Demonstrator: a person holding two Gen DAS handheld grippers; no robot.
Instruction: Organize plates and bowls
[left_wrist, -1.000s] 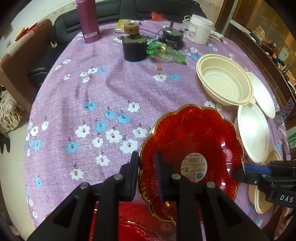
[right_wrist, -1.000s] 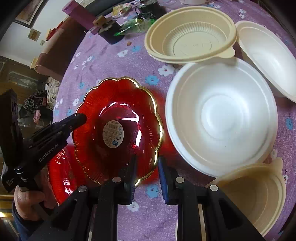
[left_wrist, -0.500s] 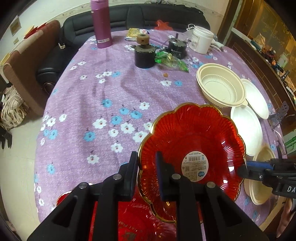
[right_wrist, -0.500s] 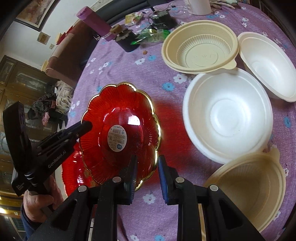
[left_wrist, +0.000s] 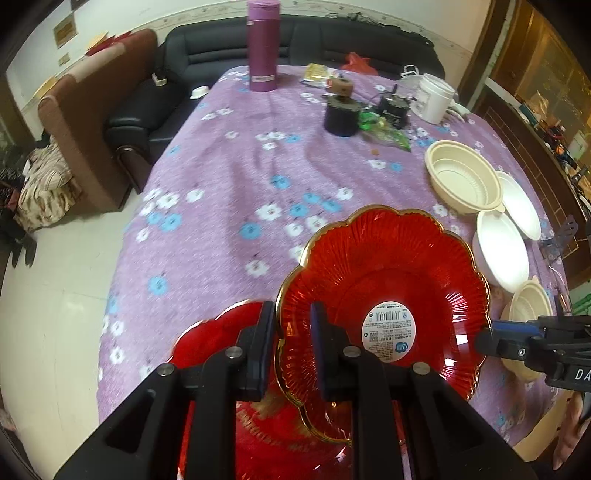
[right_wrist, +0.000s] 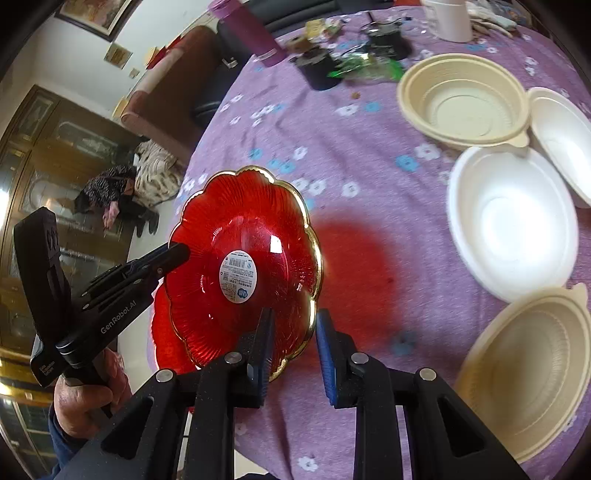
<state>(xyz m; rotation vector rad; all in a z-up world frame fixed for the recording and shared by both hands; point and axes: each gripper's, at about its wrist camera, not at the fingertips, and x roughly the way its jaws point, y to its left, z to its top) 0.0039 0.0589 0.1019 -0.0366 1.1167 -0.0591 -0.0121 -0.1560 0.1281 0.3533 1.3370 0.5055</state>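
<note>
Red scalloped plate lifted clear of the purple-clothed surface — above a second red plate.
Clamped at opposite rim edges by left hand-held gripper and right hand-held gripper — white and cream bowls nearby.

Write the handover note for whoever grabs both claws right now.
Left claw: shut on the near-left rim of the red scalloped gold-rimmed glass plate.
Right claw: shut on that plate's opposite rim; plate is held above the purple flowered tablecloth.
Second red glass plate lies below, near the table edge.
Cream ribbed plastic bowl, two white foam bowls and another cream bowl sit unstacked on the right.
Left: stack the plates, then nest the bowls.
</note>
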